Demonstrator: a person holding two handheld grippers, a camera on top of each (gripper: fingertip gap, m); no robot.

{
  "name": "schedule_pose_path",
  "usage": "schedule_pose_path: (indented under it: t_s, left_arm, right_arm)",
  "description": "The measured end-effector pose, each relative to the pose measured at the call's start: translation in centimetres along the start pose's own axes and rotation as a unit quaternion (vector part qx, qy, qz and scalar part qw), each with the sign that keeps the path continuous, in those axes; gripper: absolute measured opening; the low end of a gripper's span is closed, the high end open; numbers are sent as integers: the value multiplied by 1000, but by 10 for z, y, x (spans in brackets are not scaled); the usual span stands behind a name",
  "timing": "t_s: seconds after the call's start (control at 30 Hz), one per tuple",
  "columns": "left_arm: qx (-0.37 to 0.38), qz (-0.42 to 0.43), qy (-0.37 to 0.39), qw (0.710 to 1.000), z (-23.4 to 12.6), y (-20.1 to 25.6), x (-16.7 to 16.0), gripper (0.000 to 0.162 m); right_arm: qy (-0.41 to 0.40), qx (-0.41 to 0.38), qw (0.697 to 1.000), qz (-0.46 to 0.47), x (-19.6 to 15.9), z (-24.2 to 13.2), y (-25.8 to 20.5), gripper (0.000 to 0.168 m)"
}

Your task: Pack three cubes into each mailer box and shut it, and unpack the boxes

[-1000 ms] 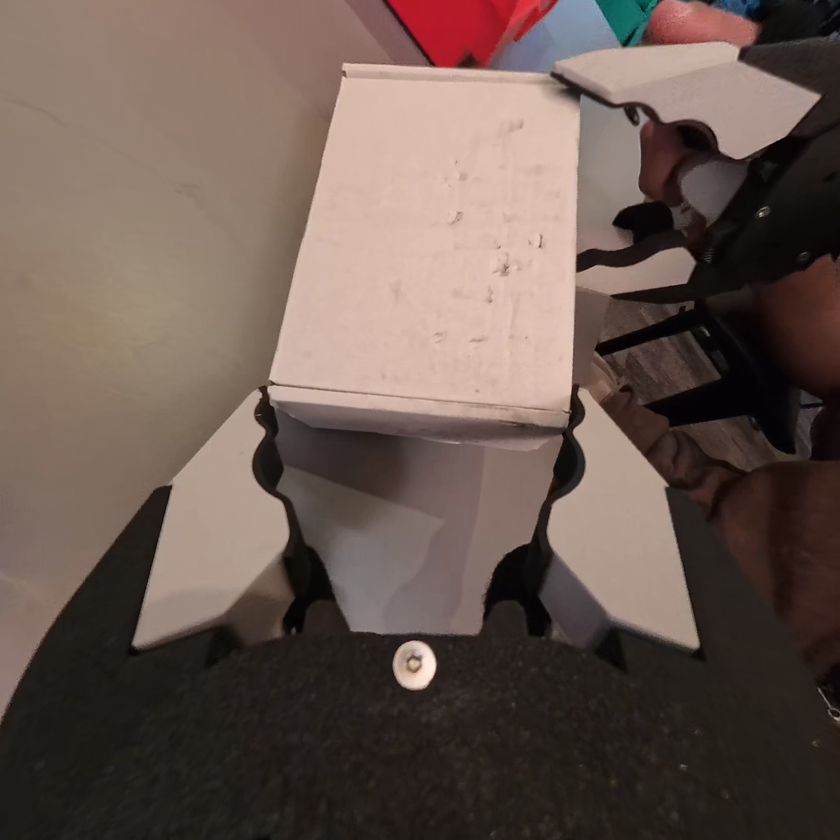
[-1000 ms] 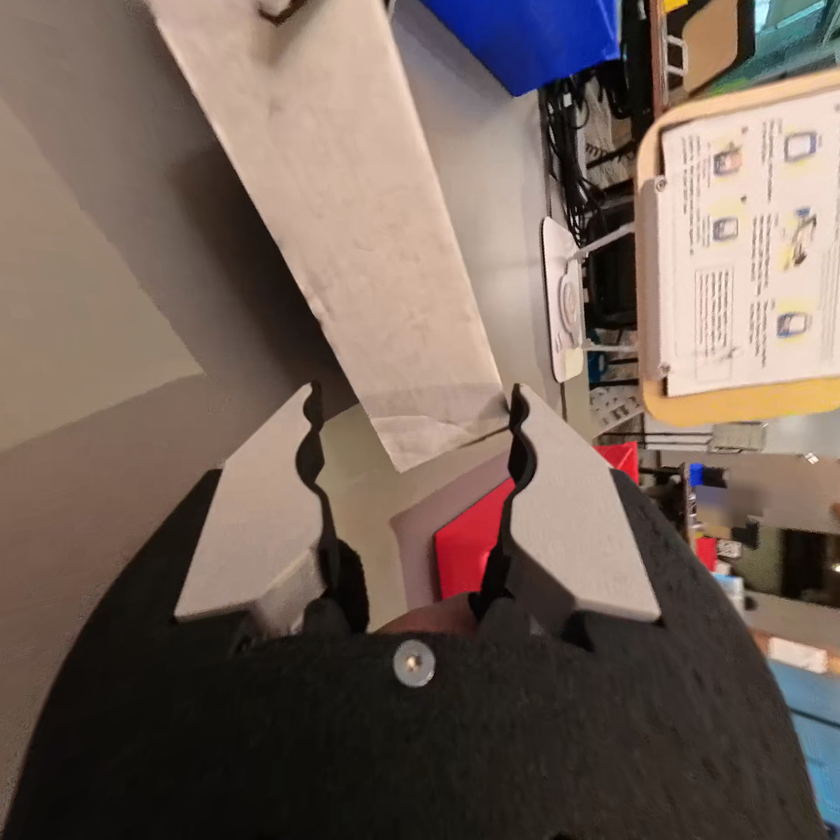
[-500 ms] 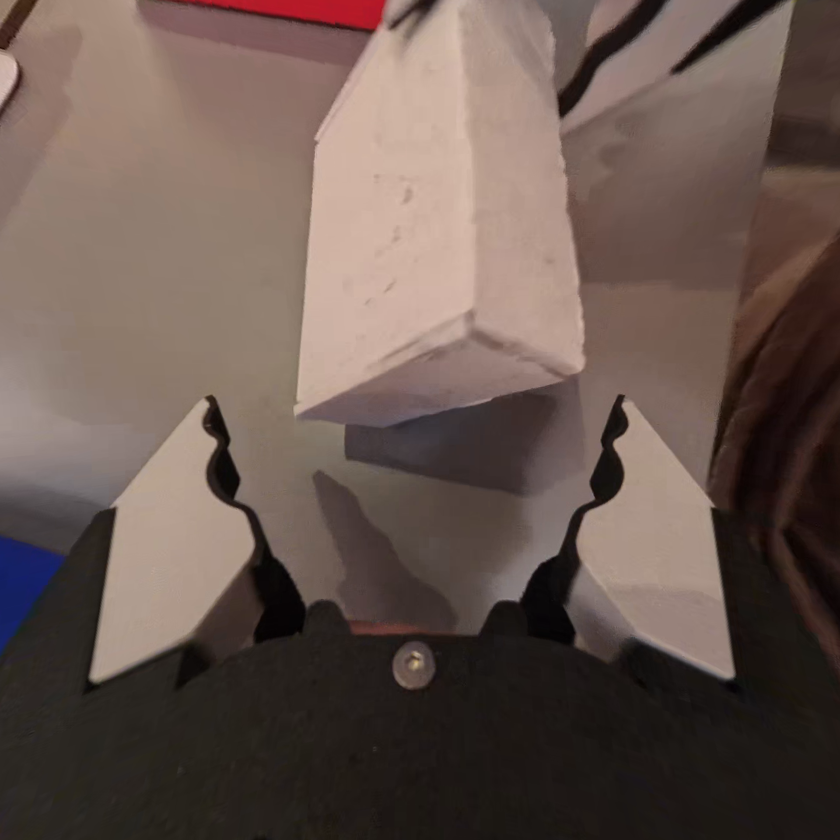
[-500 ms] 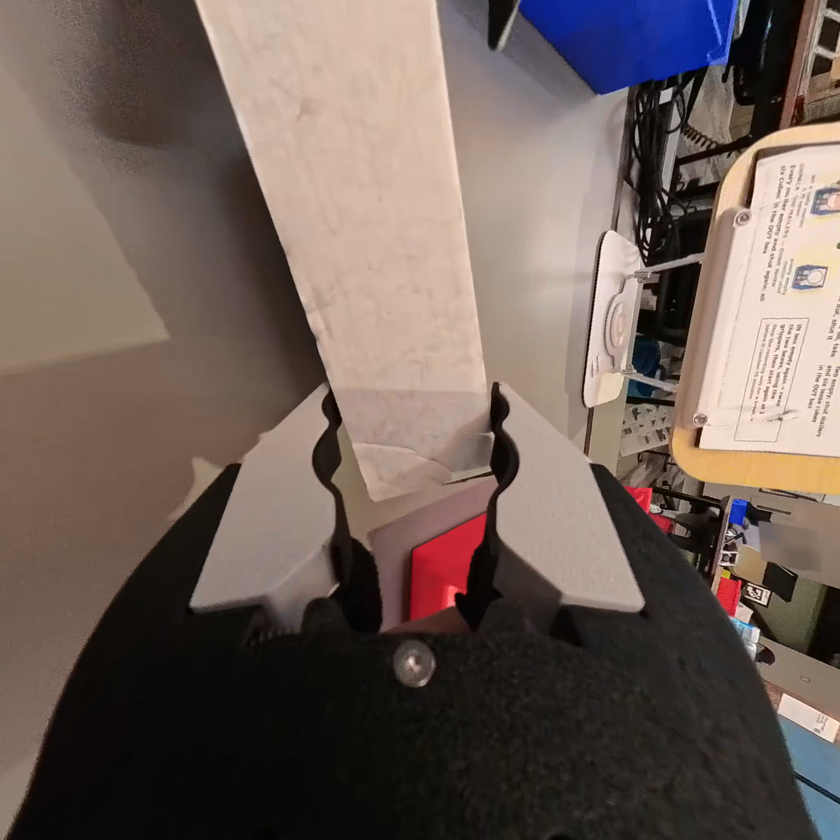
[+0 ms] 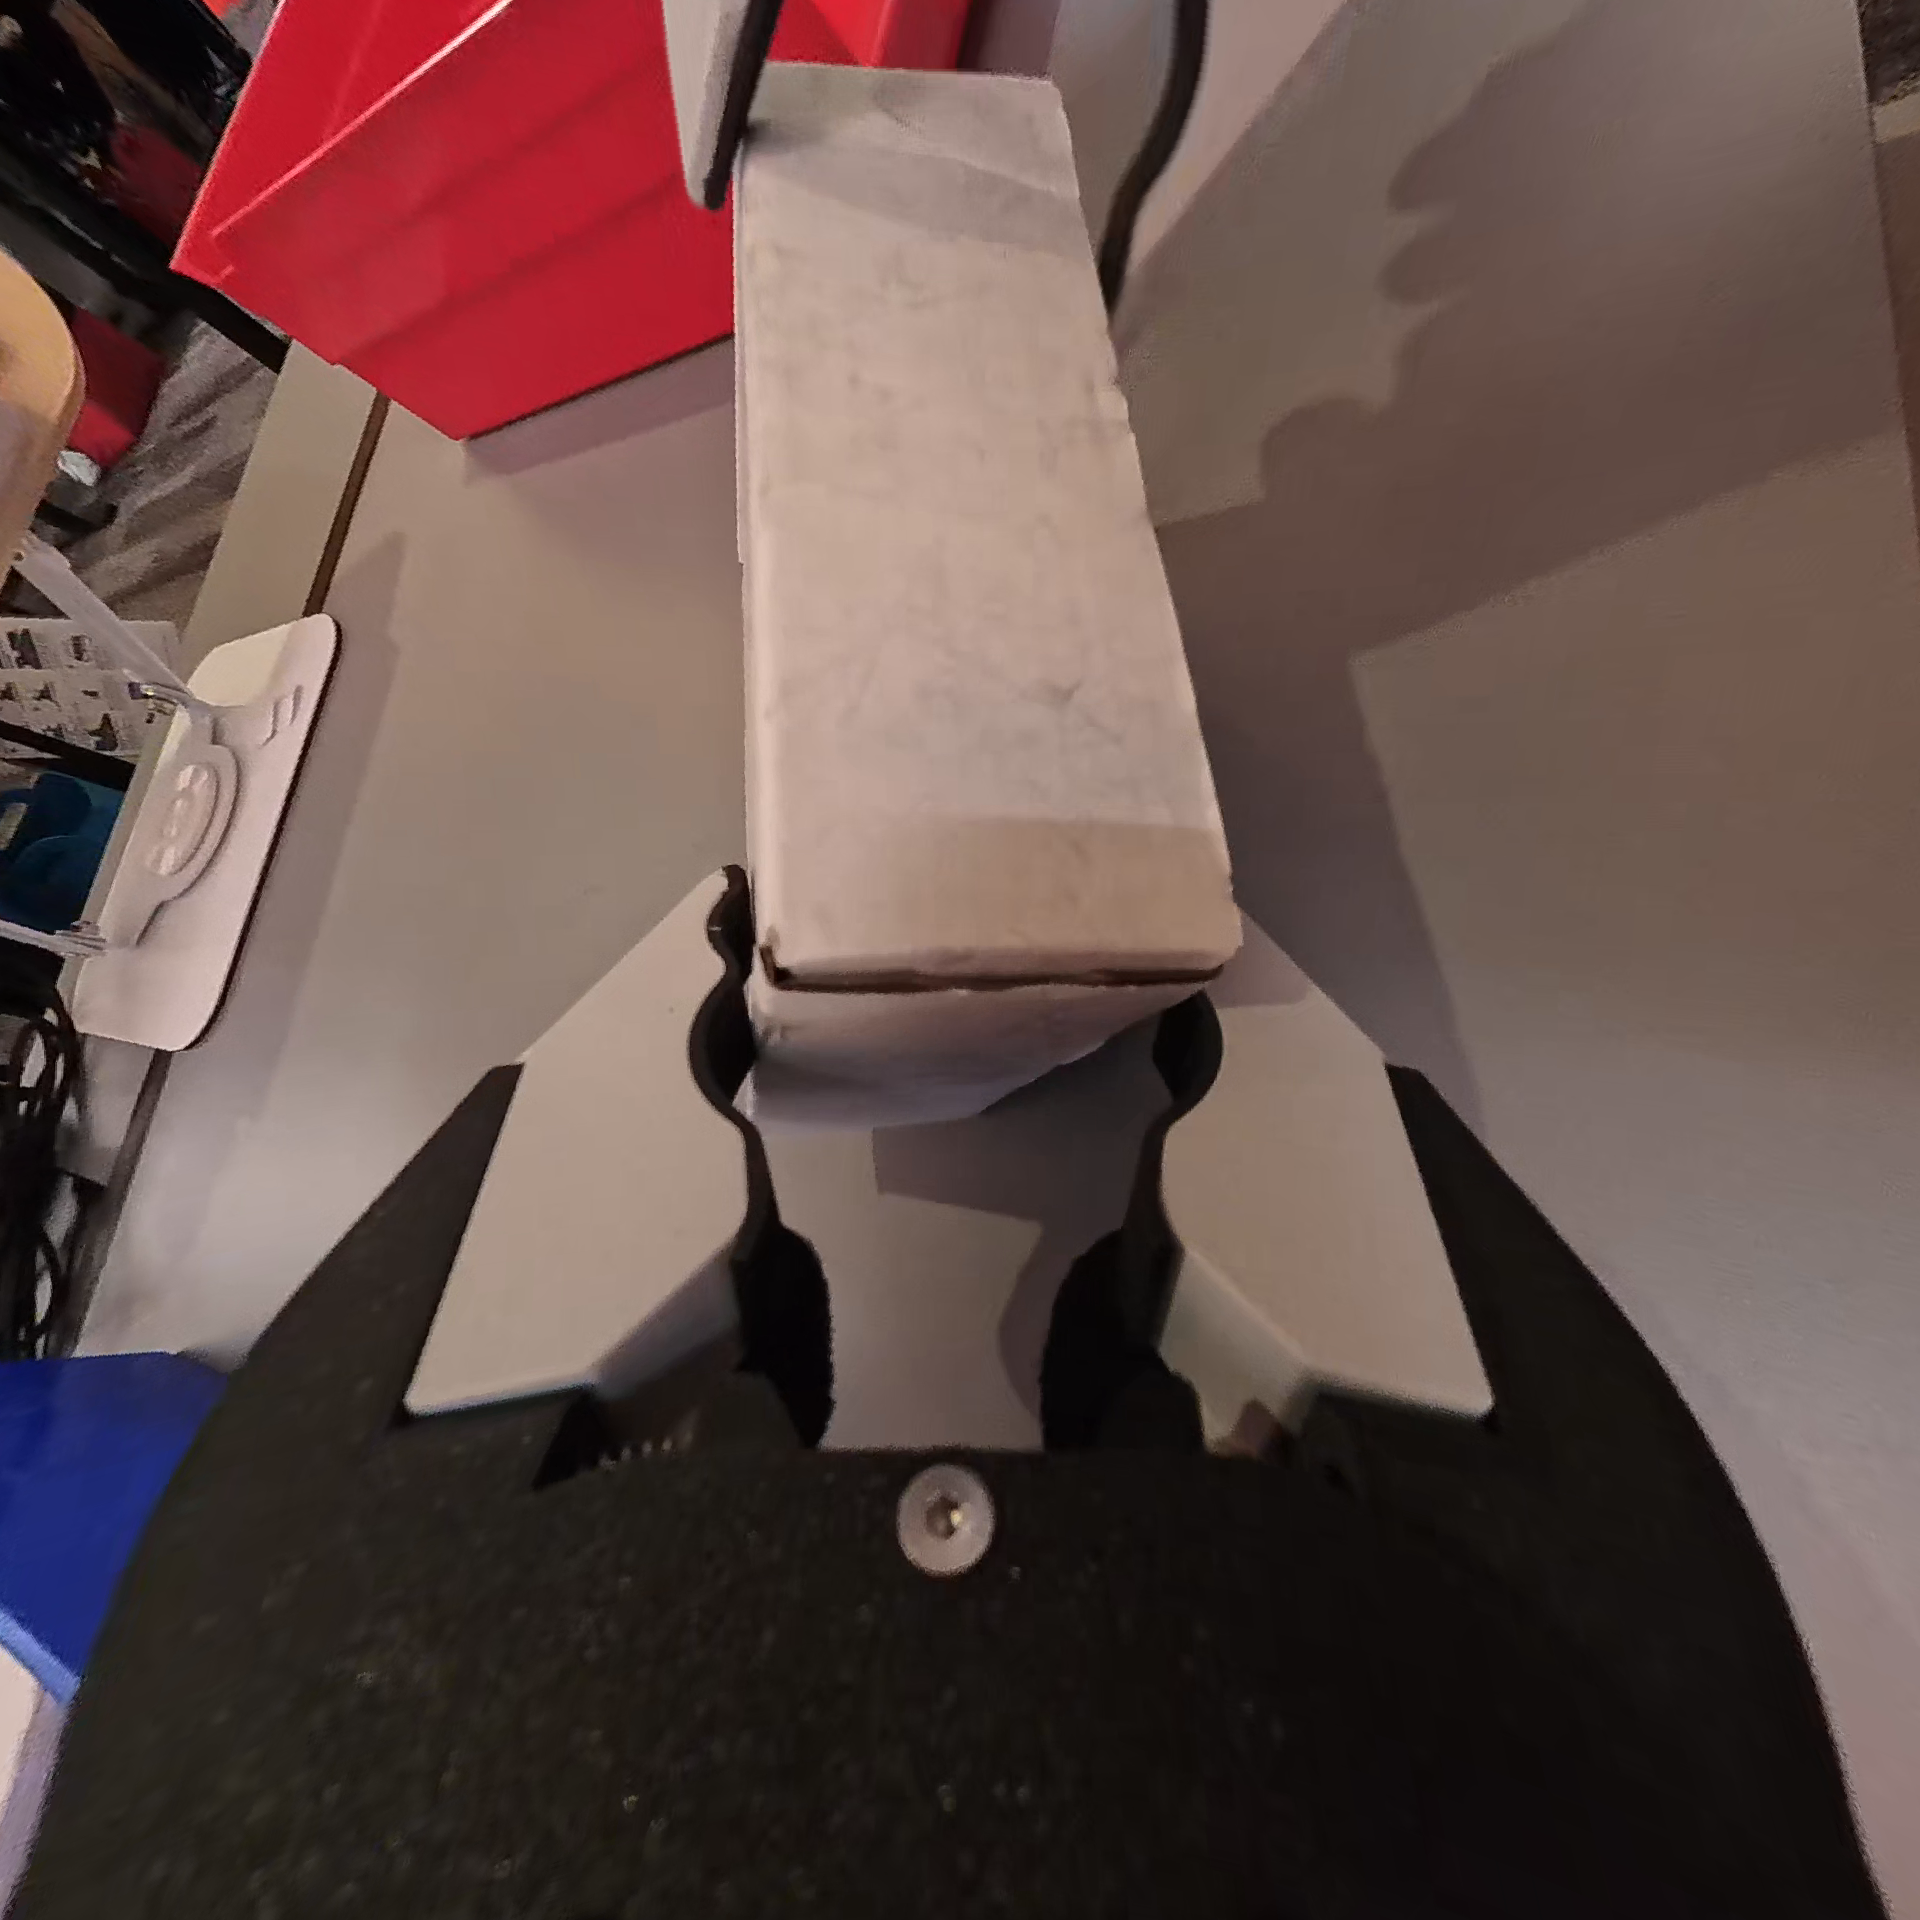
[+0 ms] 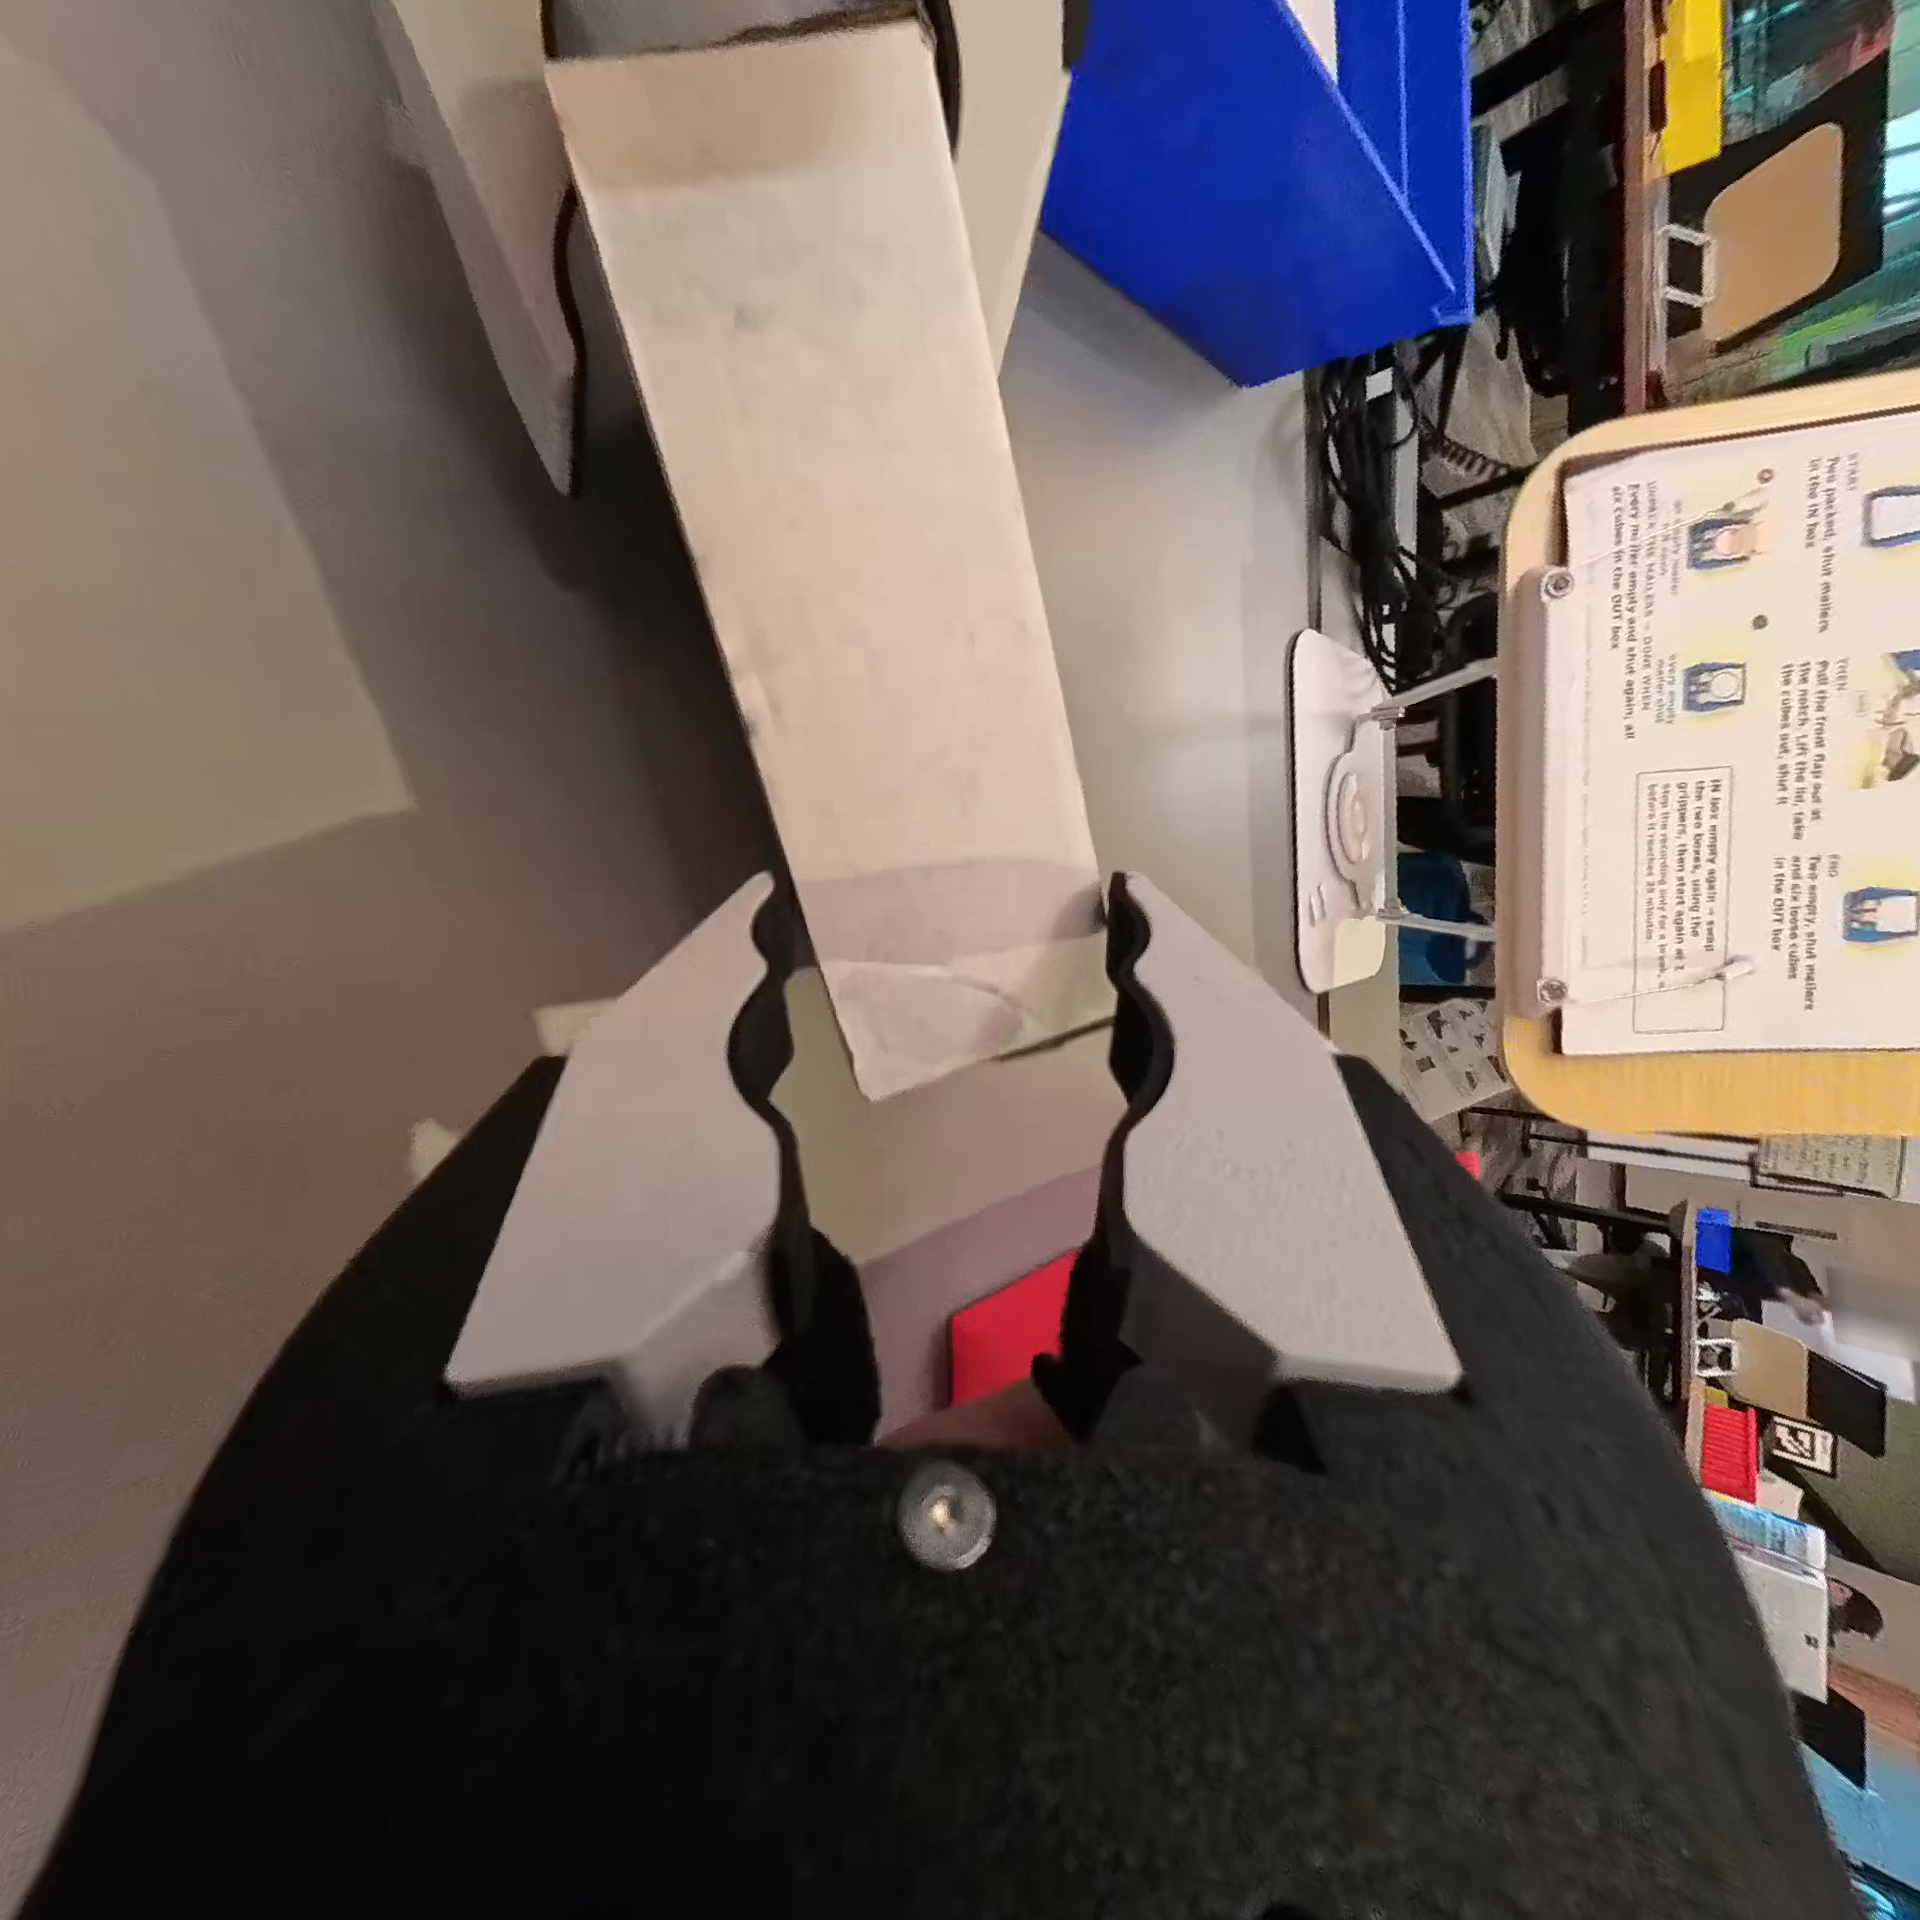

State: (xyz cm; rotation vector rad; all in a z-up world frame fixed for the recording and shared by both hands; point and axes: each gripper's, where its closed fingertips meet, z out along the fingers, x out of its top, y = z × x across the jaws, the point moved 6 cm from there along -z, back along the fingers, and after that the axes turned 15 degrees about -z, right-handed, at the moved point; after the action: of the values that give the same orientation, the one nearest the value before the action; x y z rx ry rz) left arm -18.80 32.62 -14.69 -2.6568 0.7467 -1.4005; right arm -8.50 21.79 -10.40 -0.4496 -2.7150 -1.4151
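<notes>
A closed white mailer box (image 5: 935,520) is held in the air over the grey table (image 5: 520,727), one gripper at each end. My left gripper (image 5: 982,935) is shut on its near short end, with a finger on each side. My right gripper (image 6: 945,894) is shut on the opposite end of the box (image 6: 831,499). The right gripper's fingers (image 5: 717,104) show at the far end in the left wrist view. A left gripper finger (image 6: 520,312) shows at the far end in the right wrist view. No cubes are in view.
A red bin (image 5: 468,239) stands on the table beyond the box. A blue bin (image 6: 1247,177) stands at the other side and also shows in the left wrist view (image 5: 62,1475). A white stand base (image 5: 208,821) sits at the table edge, holding an instruction board (image 6: 1714,779).
My left gripper let go of the box's wide side, swung round while open, and has shut on the short end. My right gripper kept hold of its end.
</notes>
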Motion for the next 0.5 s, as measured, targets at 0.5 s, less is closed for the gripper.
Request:
schedule_pose_path:
  t_s: [0.5]
  left_arm:
    - [16,40,-30,999,1,3,0,75]
  right_arm:
    - [8,90,996,13,-2,-7,7,55]
